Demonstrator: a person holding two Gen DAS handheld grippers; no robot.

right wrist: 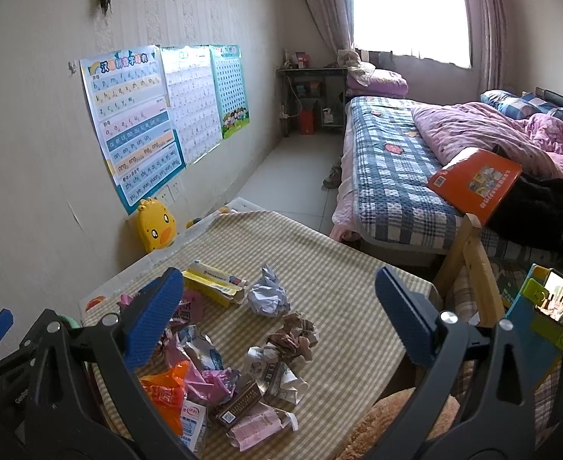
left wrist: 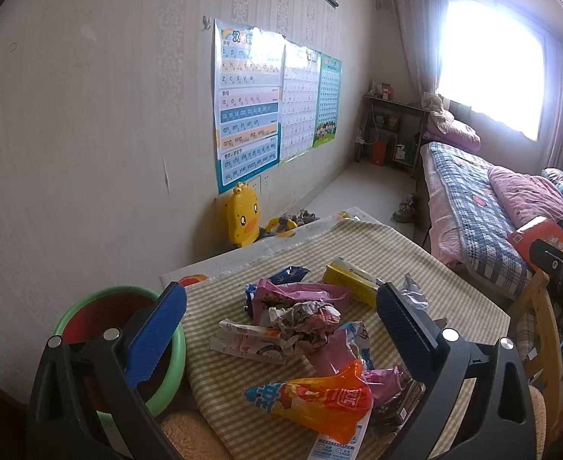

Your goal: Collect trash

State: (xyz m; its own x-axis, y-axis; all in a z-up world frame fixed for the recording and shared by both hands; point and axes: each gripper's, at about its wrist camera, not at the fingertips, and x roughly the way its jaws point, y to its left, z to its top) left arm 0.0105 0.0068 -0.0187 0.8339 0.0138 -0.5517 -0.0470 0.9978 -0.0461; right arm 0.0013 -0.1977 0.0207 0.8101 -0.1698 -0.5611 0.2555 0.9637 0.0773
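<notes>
A heap of trash lies on a striped tablecloth (left wrist: 388,245): an orange wrapper (left wrist: 319,398), pink plastic (left wrist: 300,293), crumpled brown paper (left wrist: 304,320), a yellow box (left wrist: 352,281) and a white paper ball (right wrist: 268,295). My left gripper (left wrist: 279,335) hangs open above the heap, holding nothing. A green bin with a red liner (left wrist: 101,312) stands left of the table, under the left finger (left wrist: 155,339). My right gripper (right wrist: 277,318) is open too, over the same cloth (right wrist: 342,268), with crumpled brown paper (right wrist: 294,339), the orange wrapper (right wrist: 164,391) and a pink slip (right wrist: 258,427) below it.
A yellow duck toy (left wrist: 243,218) leans on the wall behind the table. A bed (right wrist: 396,161) with pink quilts and an orange book (right wrist: 475,182) fills the right side. A wooden chair frame (right wrist: 469,268) and a phone in a green holder (right wrist: 561,306) stand at the table's right edge.
</notes>
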